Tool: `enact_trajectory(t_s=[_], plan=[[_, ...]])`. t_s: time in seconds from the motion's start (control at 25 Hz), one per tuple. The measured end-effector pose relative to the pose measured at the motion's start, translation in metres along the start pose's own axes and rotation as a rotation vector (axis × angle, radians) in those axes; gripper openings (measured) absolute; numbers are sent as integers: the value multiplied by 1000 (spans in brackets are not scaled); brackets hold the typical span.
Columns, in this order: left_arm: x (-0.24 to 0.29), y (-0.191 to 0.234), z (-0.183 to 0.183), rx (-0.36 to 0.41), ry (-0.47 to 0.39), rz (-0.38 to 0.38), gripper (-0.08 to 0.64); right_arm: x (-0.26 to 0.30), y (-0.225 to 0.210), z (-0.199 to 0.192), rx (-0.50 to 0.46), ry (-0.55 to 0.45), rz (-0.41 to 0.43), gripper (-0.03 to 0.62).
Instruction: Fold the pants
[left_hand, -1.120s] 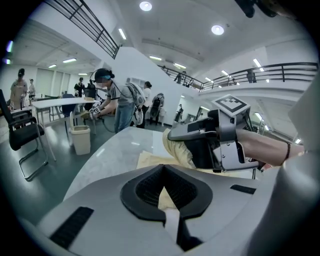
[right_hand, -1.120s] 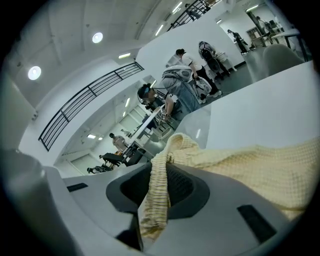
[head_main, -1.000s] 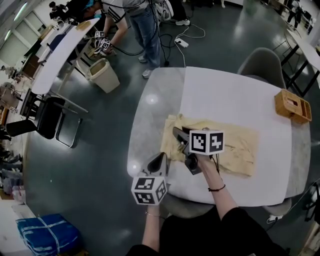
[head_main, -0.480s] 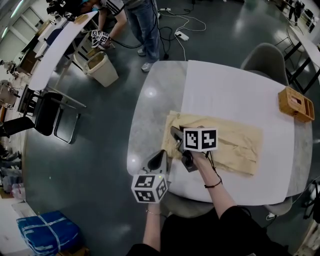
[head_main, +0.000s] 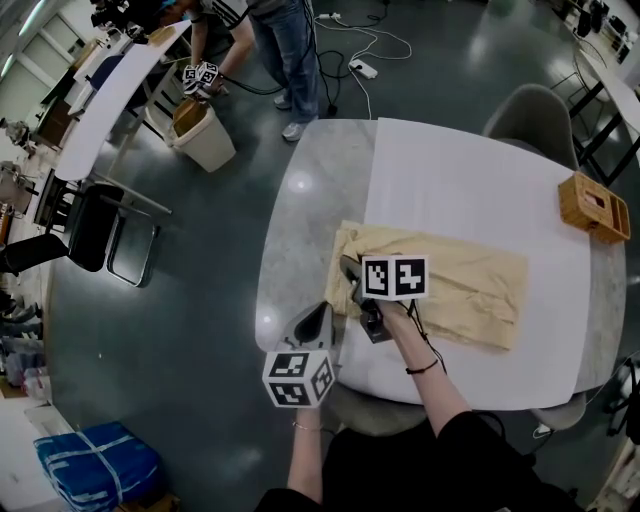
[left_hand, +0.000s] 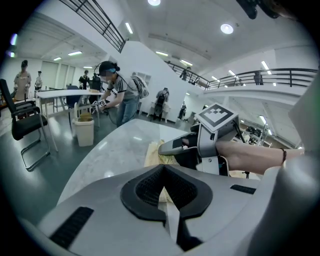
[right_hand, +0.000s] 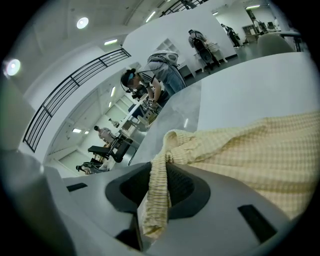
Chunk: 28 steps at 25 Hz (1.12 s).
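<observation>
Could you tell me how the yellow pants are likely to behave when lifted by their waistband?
Probably floppy: the pants waistband hangs limp from the shut jaws of the right gripper. Likely light, as the cloth looks thin. The rest may drag across the table.

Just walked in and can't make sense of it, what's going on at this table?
A person is working on yellow checked pants spread on a table, with a handheld gripper in each hand. The right gripper is shut on the ribbed waistband, while the rest of the pants lies on the table. The left gripper is at the near table edge, jaws together, holding nothing.
</observation>
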<state>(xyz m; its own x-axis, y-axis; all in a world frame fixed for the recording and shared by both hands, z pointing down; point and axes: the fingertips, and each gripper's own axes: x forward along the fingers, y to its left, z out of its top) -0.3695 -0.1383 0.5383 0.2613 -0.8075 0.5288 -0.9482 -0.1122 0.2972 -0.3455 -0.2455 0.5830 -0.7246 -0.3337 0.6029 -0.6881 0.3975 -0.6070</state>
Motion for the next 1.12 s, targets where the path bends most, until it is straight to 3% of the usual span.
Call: enact_trajectory(t_s=[0.36, 0.72, 1.0, 1.12], plan=[[-2, 2, 2, -8, -7, 3, 14, 5, 5, -3, 83, -4, 35, 99], [-7, 2, 7, -2, -26, -2, 14, -2, 20, 5, 83, -76, 68, 204], [-11, -1, 15, 17, -45, -25, 14, -23, 20, 10, 72, -121, 87, 202], [-11, -7, 21, 32, -56, -46, 14, -37, 19, 12, 39, -148, 90, 164]])
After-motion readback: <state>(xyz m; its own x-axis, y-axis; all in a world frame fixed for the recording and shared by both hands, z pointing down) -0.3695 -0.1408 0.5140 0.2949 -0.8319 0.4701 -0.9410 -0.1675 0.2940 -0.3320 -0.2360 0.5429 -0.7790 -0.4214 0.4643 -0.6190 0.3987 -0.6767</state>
